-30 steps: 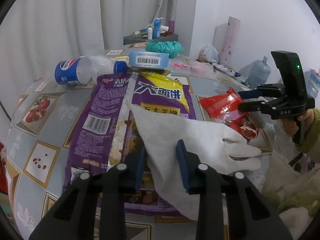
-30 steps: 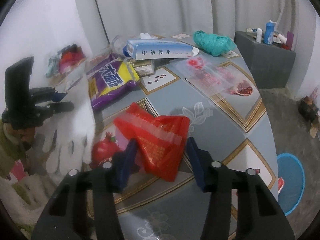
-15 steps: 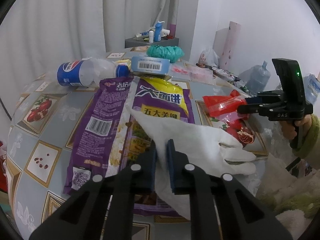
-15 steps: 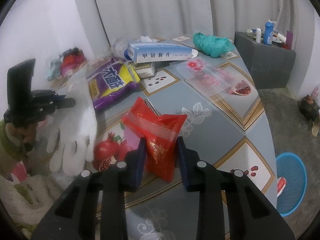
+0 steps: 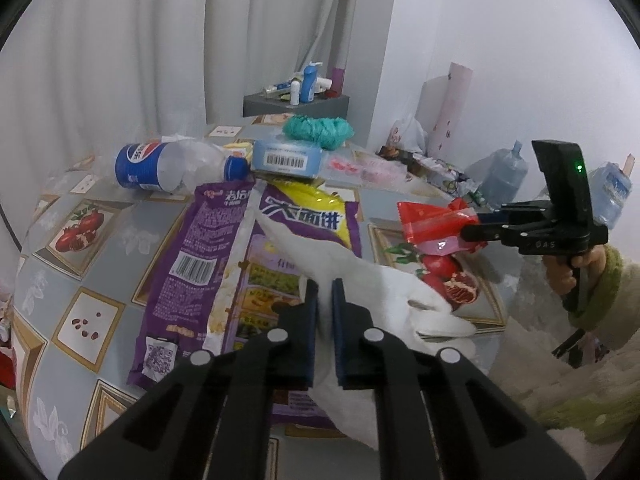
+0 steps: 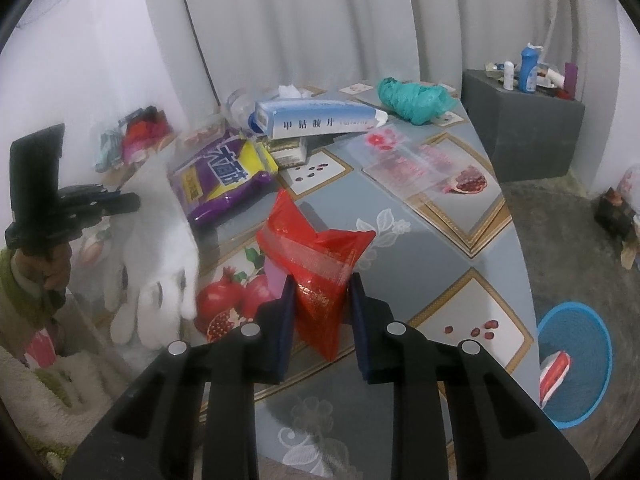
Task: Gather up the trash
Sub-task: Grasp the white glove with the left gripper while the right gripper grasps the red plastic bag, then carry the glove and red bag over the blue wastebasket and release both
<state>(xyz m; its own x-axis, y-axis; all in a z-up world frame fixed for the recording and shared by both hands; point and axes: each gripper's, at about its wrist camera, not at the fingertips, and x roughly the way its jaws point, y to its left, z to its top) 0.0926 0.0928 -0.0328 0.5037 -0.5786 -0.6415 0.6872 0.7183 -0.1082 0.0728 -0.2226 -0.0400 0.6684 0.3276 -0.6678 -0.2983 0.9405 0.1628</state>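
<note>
A white glove (image 5: 380, 292) lies over the purple snack bag (image 5: 208, 248) near the table's front edge, and my left gripper (image 5: 325, 284) is shut on its cuff. In the right wrist view the glove (image 6: 160, 240) hangs lifted from that gripper (image 6: 134, 202). A crumpled red plastic wrapper (image 6: 320, 248) sits between the pads of my right gripper (image 6: 322, 280), whose jaws are closing and pressing on it. In the left wrist view the wrapper (image 5: 432, 220) is held just above the table by the right gripper (image 5: 470, 232).
On the patterned table (image 5: 100, 208) lie a squashed Pepsi bottle (image 5: 160, 166), a blue box (image 5: 286, 158), a teal bag (image 5: 318, 130) and a clear printed sheet (image 6: 416, 160). A grey stand (image 6: 528, 136) and a blue basket (image 6: 576, 364) are on the floor at right.
Both grippers have closed, the left on the white glove and the right on the red wrapper. Glove and wrapper have both come up a little off the table.
</note>
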